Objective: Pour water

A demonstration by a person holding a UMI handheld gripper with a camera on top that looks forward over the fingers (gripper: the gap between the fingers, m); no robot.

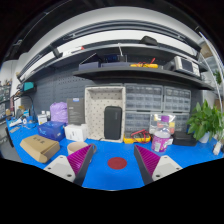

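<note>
The claw (112,163) is up over the blue counter (110,175), and its two fingers are spread wide with nothing in between them. The purple pads (82,157) face each other across a bare gap. So it is let go, not holding a thing.

Just ahead of the fingers, on the counter, there is a small red round spot (117,162). It might be a coaster or a lid; I cannot tell which.

Further on, off to the right, stands a jar with a pink top (161,132). That may be the thing to pour water from, but I am only guessing. I cannot see any water in it. Near it are some small toys (140,138) and a green plant (207,122). To the left lie a brown box (39,148) and a purple jug (59,112).

I think the job has only just begun. The step now is reaching. Next, the claw would need to swing to the right, move toward the jar, and close on its sides, gently, so it does not tip over.
</note>
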